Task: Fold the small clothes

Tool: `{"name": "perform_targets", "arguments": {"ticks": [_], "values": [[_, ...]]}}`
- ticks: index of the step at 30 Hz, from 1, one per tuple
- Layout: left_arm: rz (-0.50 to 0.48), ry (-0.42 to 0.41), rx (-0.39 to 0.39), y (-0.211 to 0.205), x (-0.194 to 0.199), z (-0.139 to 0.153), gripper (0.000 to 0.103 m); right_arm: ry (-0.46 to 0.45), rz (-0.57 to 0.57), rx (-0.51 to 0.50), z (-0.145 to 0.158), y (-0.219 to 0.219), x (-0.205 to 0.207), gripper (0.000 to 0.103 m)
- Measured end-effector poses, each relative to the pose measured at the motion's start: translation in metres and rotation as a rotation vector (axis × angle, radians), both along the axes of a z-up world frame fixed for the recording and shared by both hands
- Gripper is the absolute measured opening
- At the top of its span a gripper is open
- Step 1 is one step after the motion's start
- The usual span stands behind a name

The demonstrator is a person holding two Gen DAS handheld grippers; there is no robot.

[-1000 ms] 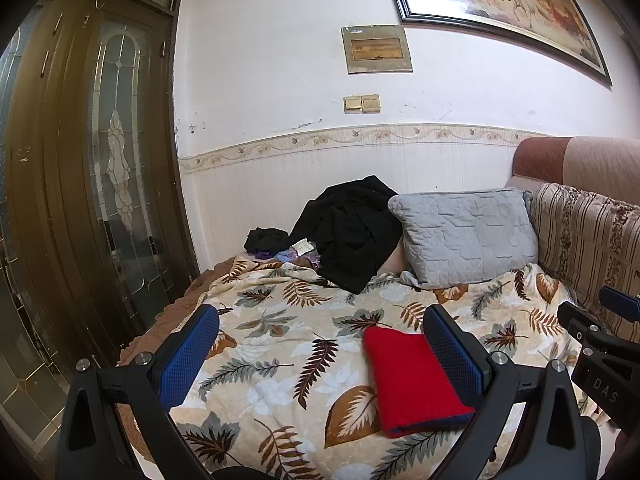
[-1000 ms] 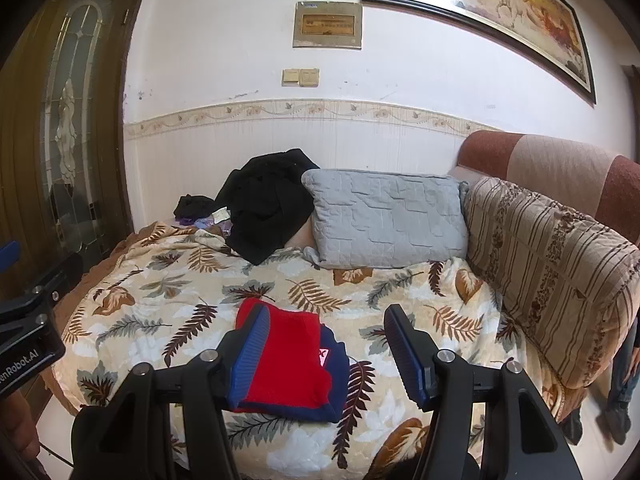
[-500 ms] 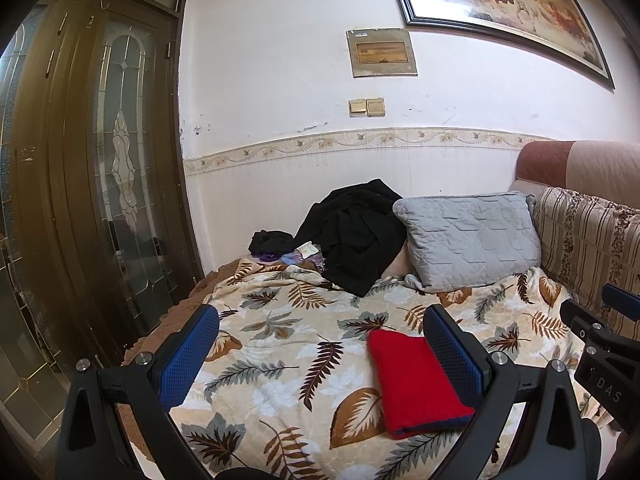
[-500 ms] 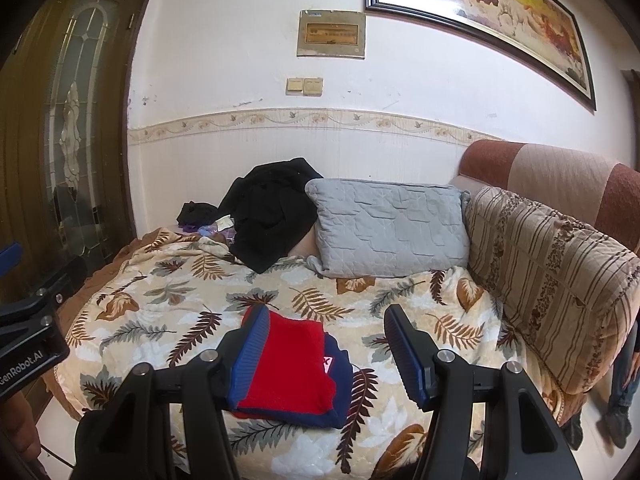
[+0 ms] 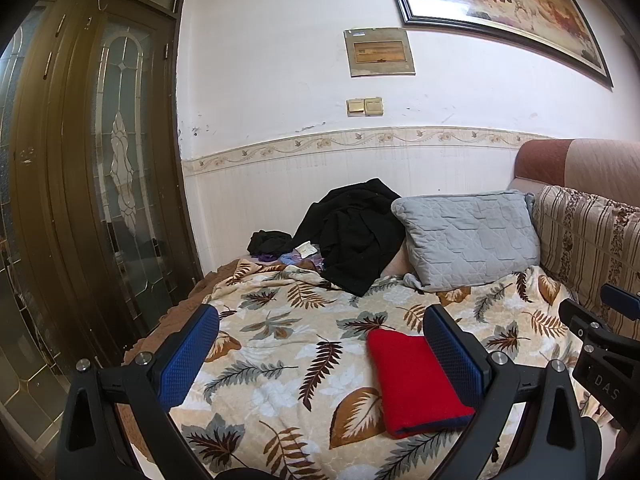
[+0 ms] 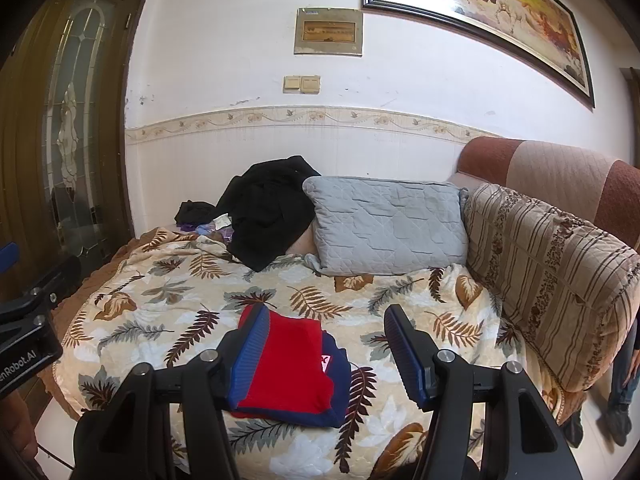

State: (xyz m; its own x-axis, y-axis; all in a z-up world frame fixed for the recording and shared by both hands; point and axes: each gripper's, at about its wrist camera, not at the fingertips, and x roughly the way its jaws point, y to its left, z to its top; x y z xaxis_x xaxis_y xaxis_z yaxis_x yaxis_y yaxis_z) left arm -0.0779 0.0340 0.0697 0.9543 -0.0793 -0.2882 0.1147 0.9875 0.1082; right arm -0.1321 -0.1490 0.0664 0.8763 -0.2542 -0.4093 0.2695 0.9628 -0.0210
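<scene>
My left gripper (image 5: 320, 346) stands spread wide, its blue textured pads (image 5: 188, 354) holding nothing and touching nothing. My right gripper (image 6: 328, 354) is likewise parted, at a moderate width, with nothing between its ribbed blue pads (image 6: 250, 356). Both hang above the near edge of the bed.

The folded garment (image 5: 416, 384) lies flat on the blanket (image 5: 280, 360), apart from both grippers. It is a tidy rectangle of soft red knit with a navy edge along its lower side. The blanket is plush, cream, printed with brown and grey leaves.

Further back, a grey quilted pillow (image 5: 466, 246) leans against the wall, and a heap of black clothes (image 5: 354, 232) slumps just beside it. A striped, brown-patterned cushion (image 6: 548, 276) runs along the right side.

The right wrist view shows more of the garment (image 6: 292, 364): a navy layer protrudes at its right edge with a small white patch, which the left wrist view does not show. It also takes in a person's legs (image 6: 624, 392) at the far right. The left wrist view shows more of the wooden door (image 5: 92, 184) with its leaded glass panel.
</scene>
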Motion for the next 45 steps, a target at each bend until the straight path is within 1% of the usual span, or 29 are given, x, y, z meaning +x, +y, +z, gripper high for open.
{"name": "perform_targets", "arguments": {"ticks": [22, 30, 35, 40, 45], "values": [[-0.015, 0.009, 0.013, -0.005, 0.003, -0.003, 0.102, 0.005, -0.005, 0.005, -0.001, -0.006, 0.003, 0.064], [-0.021, 0.027, 0.017, -0.007, 0.010, -0.007, 0.101, 0.023, -0.020, 0.011, -0.010, -0.014, 0.012, 0.064], [-0.034, 0.047, 0.024, -0.011, 0.019, -0.013, 0.102, 0.040, -0.027, 0.017, -0.017, -0.017, 0.021, 0.064], [-0.080, 0.094, 0.020, -0.020, 0.034, -0.023, 0.101, 0.067, -0.042, 0.024, -0.029, -0.026, 0.033, 0.064], [-0.120, 0.144, 0.001, -0.031, 0.056, -0.040, 0.101, 0.110, -0.069, 0.046, -0.052, -0.051, 0.055, 0.064]]}}
